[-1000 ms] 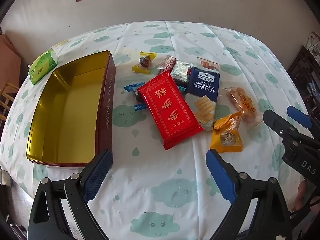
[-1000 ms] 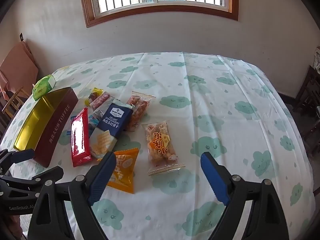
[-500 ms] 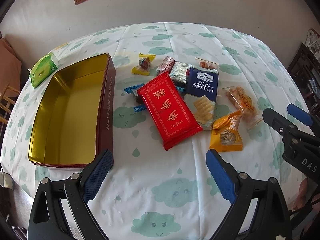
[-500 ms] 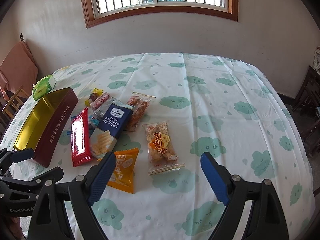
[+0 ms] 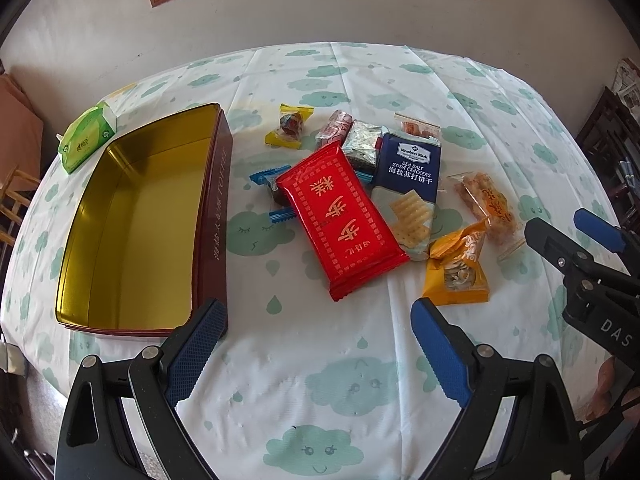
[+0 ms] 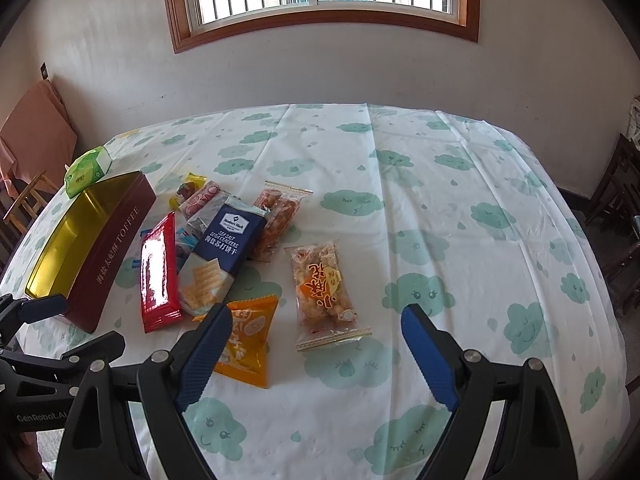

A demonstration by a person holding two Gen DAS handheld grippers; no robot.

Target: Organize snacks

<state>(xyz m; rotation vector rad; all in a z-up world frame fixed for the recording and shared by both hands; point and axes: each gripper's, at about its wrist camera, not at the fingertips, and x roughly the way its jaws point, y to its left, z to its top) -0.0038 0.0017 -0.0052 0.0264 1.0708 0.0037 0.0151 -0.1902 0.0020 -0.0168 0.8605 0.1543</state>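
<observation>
A pile of snacks lies on the clouded tablecloth: a red pack (image 5: 340, 216), a blue soda cracker pack (image 5: 412, 184), an orange pouch (image 5: 458, 272), a clear rice-cracker bag (image 6: 324, 292), and several small candies (image 5: 290, 126). An open dark red toffee tin (image 5: 140, 220) with a gold inside stands empty to their left. My left gripper (image 5: 316, 348) is open and empty, near the table's front edge below the red pack. My right gripper (image 6: 316, 352) is open and empty, just short of the orange pouch (image 6: 246, 340) and the clear bag.
A green tissue pack (image 5: 86, 136) lies beyond the tin at the table's far left. Wooden chairs (image 6: 616, 208) stand to the right of the table, a wall with a window behind. The right gripper shows in the left wrist view (image 5: 576, 248).
The left gripper has drawn back and tilted slightly, so the tin and snacks sit a little lower in its view. The right gripper has barely moved. Both stay open.
</observation>
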